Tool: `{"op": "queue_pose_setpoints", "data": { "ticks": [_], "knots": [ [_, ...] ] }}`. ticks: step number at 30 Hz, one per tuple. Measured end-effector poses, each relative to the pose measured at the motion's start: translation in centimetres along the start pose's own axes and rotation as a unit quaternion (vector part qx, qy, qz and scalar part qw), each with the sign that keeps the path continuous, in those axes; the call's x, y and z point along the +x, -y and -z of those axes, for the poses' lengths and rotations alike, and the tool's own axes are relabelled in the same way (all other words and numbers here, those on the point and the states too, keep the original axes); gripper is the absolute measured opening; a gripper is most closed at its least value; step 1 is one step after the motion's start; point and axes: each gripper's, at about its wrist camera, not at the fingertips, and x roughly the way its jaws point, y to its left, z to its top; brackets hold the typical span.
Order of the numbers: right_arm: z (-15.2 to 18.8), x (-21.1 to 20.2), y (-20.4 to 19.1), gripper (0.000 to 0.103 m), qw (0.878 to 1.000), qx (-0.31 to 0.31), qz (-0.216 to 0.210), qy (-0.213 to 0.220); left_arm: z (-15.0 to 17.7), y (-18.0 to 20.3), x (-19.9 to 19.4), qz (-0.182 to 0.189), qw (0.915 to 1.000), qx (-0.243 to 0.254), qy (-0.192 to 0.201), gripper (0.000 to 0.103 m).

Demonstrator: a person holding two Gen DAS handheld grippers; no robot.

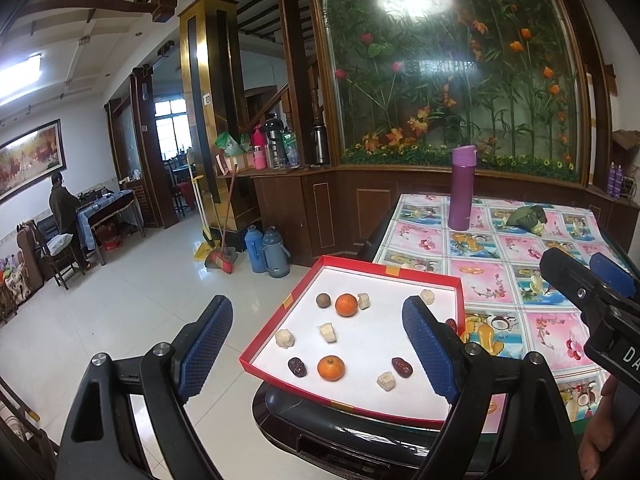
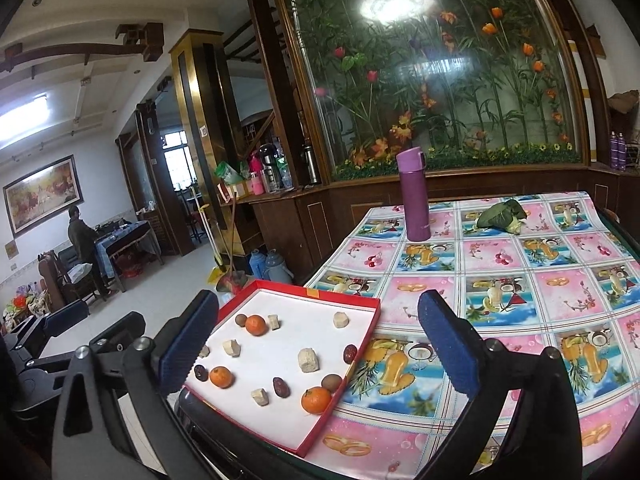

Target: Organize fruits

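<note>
A red-rimmed tray [image 1: 432, 274] [image 2: 312, 292] with a white floor sits on the table's near left corner. Scattered in it are three oranges [image 1: 346, 305] [image 2: 316, 400], dark red dates [image 1: 401, 367] [image 2: 281, 387], brown round fruits [image 1: 323, 301] [image 2: 331, 383] and several pale chunks [image 1: 327, 332] [image 2: 308, 360]. My left gripper [image 1: 318, 354] hovers open above the tray's near left part, nothing between its fingers. Above the tray's right edge, my right gripper [image 2: 318, 344] is open and empty too; it also shows at the right in the left wrist view.
A table with a patterned cloth [image 1: 520, 280] [image 2: 520, 280] holds a purple flask [image 1: 462, 188] [image 2: 414, 196] and a green leafy vegetable [image 1: 526, 216] [image 2: 500, 214] at the far side. Thermos jugs [image 1: 272, 252] and brooms stand on the tiled floor. A person [image 1: 60, 208] stands far left.
</note>
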Motion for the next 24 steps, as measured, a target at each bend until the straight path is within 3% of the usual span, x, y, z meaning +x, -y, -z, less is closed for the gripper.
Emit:
{"op": "queue_pose_setpoints", "data": {
  "ticks": [9,21,23,24],
  "knots": [
    [0.2,-0.8,-0.6,0.103,1.0,-0.007,0.002,0.014,0.0,-1.0,-0.4,-0.003,0.9998,-0.017,0.002,0.087],
    [0.3,-1.7,-1.1,0.103,0.999,-0.007,-0.033,0.034,-0.1,-2.1,-0.4,-0.024,0.9991,-0.034,0.004,0.089],
    [0.3,-1.6,-1.2,0.103,0.999,-0.01,-0.027,0.033,-0.1,-2.3,-0.4,-0.028,0.9989,-0.038,0.005,0.102],
    [0.4,-1.5,-1.2,0.103,0.999,-0.011,-0.028,0.03,0.0,-2.4,-0.5,-0.03,0.9987,-0.04,0.007,0.103]
  ]
}}
